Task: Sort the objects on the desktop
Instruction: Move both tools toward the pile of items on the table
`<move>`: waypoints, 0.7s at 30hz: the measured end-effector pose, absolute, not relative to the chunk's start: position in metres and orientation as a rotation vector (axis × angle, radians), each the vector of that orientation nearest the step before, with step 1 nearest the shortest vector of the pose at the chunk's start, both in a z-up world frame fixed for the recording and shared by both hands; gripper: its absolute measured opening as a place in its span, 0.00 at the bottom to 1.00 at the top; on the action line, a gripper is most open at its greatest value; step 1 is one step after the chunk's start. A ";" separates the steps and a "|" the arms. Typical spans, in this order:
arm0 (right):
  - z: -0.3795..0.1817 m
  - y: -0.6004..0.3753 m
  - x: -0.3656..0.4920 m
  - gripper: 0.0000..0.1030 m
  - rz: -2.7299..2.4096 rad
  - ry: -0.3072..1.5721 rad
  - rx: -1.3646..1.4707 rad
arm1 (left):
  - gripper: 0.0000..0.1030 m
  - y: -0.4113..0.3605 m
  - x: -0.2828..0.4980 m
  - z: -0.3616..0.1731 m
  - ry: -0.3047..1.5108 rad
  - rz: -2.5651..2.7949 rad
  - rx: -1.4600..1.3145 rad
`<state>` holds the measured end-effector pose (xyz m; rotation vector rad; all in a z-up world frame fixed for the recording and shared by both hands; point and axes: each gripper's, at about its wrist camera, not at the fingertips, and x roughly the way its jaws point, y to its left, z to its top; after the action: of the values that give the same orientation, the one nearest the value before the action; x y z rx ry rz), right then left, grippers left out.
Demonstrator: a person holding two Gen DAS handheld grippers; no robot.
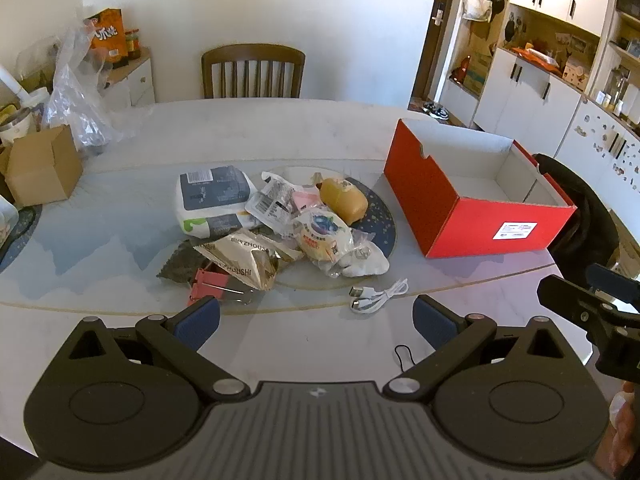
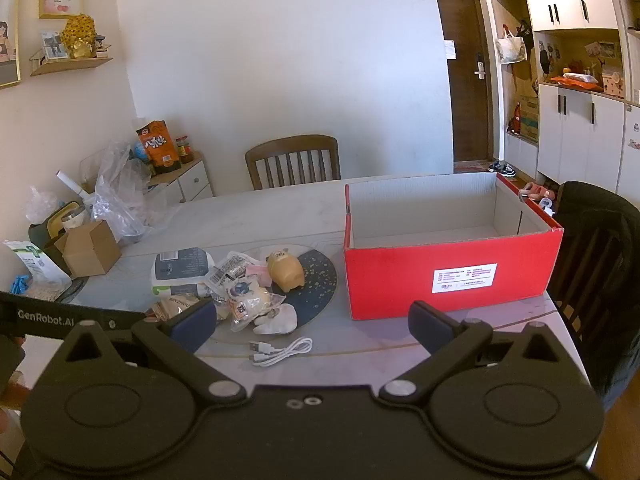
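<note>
1. The left gripper (image 1: 316, 316) hangs over the near edge of the tabletop (image 1: 120, 216), tilted down, its jaws spread wide with nothing between them.
2. The right gripper (image 2: 312, 326) is also at the near edge, jaws spread wide and empty; in the left wrist view its black body shows at the right side.
3. The pile (image 1: 276, 224) of things to sort lies mid-table, partly on a dark mat (image 1: 380, 216): a wipes pack (image 1: 212, 196), clear packets (image 1: 272, 200), a yellow toy (image 1: 344, 200), a snack bag (image 1: 240, 260), a pink clip (image 1: 212, 284) and a white glove (image 1: 364, 262).
4. A white cable (image 1: 378, 298) lies coiled just nearer than the pile, apart from it.
5. A thin black loop (image 1: 404, 356) lies near the table's near edge, between the left gripper's fingers in its view.
6. The red box (image 2: 452, 248) stands open and empty toward the right edge, near the pile but not touching it.
7. A brown carton (image 1: 40, 168) and a plastic bag (image 1: 80, 96) sit at the far left corner.
8. A chair (image 1: 252, 70) stands behind the far edge.
</note>
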<state>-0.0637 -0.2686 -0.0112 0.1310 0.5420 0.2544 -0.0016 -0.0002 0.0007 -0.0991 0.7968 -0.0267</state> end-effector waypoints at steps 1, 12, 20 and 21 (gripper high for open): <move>-0.011 -0.269 -0.064 0.99 0.255 0.542 0.132 | 1.00 -0.001 -0.002 0.001 0.793 -0.026 -0.097; -0.011 -0.272 -0.064 0.99 0.273 0.534 0.134 | 1.00 -0.002 -0.004 0.003 0.781 -0.018 -0.097; -0.008 -0.268 -0.067 0.99 0.316 0.517 0.101 | 1.00 0.002 -0.007 0.007 0.733 0.000 -0.097; -0.008 -0.267 -0.067 0.99 0.322 0.517 0.098 | 1.00 0.002 -0.007 0.007 0.726 -0.002 -0.097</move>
<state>-0.0673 -0.2671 -0.0077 0.0982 0.5166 0.3216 -0.0068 0.0023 0.0068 -0.0970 0.7263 -0.0022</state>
